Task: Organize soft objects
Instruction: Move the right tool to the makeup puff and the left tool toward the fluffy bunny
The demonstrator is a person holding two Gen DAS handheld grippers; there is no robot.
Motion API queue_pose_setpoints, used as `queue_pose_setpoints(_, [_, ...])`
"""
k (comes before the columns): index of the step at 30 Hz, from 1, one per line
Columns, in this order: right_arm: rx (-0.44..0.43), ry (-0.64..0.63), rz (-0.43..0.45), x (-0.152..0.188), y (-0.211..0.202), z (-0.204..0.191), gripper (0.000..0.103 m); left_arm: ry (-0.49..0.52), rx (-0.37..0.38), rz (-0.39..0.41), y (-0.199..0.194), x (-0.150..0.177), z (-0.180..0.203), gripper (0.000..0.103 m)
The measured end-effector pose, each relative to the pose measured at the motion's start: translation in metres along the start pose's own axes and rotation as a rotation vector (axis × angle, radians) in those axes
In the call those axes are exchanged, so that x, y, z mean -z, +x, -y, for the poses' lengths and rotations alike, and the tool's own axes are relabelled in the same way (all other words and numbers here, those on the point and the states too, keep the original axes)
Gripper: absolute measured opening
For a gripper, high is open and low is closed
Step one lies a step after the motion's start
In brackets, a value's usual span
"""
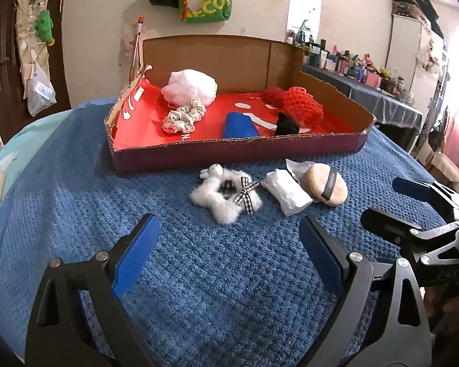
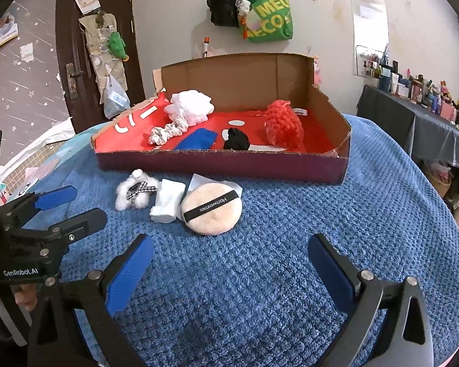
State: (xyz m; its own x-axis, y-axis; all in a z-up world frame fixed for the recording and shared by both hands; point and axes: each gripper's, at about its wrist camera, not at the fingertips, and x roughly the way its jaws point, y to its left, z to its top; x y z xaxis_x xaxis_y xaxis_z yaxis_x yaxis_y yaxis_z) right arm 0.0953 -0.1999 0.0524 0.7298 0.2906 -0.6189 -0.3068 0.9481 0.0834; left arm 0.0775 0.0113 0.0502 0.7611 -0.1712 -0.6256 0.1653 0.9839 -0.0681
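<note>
Currently, the left gripper [image 1: 229,246] and right gripper [image 2: 231,264] are both hovering with jaws apart, holding nothing, over the blue knitted blanket [image 1: 199,275]. 3 soft items are lying just in front of the shallow red-lined cardboard box [image 2: 223,162]: a white fluffy bow-trimmed scrunchie [image 1: 225,195], a white wrapped packet [image 1: 286,191] and a round beige powder puff [image 2: 211,209] touching the packet.

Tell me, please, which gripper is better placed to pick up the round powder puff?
Probably the right gripper: the powder puff lies almost straight ahead of its open jaws. For the left gripper, it sits off to the right, beyond the white packet.
</note>
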Motion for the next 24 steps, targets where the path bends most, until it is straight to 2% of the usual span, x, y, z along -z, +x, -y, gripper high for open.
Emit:
queue_pose_setpoints(13, [0.004, -0.024, -0.044, -0.009, 0.013, -0.003, 0.103, -0.002, 0.003, -0.049, 0.015, -0.012, -0.002, 0.093])
queue_pose_setpoints(24, [-0.009, -0.063, -0.131, -0.022, 0.039, -0.005, 0.103, 0.013, -0.023, -0.130, 0.043, -0.027, -0.007, 0.093])
